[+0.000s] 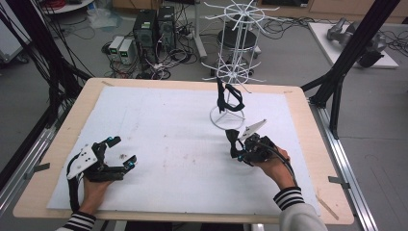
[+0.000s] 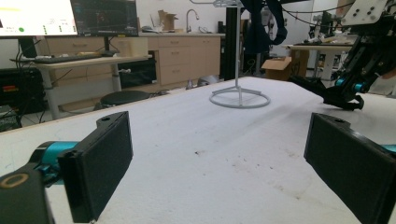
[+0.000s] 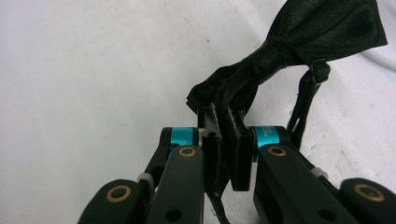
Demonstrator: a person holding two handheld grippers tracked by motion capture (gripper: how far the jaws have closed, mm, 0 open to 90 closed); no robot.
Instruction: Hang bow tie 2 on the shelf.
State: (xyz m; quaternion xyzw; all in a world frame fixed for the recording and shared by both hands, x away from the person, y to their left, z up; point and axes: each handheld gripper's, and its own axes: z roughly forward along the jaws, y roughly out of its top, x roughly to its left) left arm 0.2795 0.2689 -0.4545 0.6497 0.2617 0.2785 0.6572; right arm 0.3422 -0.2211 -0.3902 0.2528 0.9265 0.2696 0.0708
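Wooden table (image 1: 57,144) covered by a white mat (image 1: 168,130) with dark specks near its centre. Beyond the far edge: computer towers (image 1: 154,29) and tangled cables (image 1: 163,65) on the floor. A black frame post (image 1: 356,43) stands off the far right corner.

Light wooden tabletop (image 1: 308,125), rounded corners, covered almost fully by a white sheet (image 1: 163,125) bearing small dark specks near its middle. A white wire rack (image 1: 227,118) stands on the sheet's far right part by its ring base.
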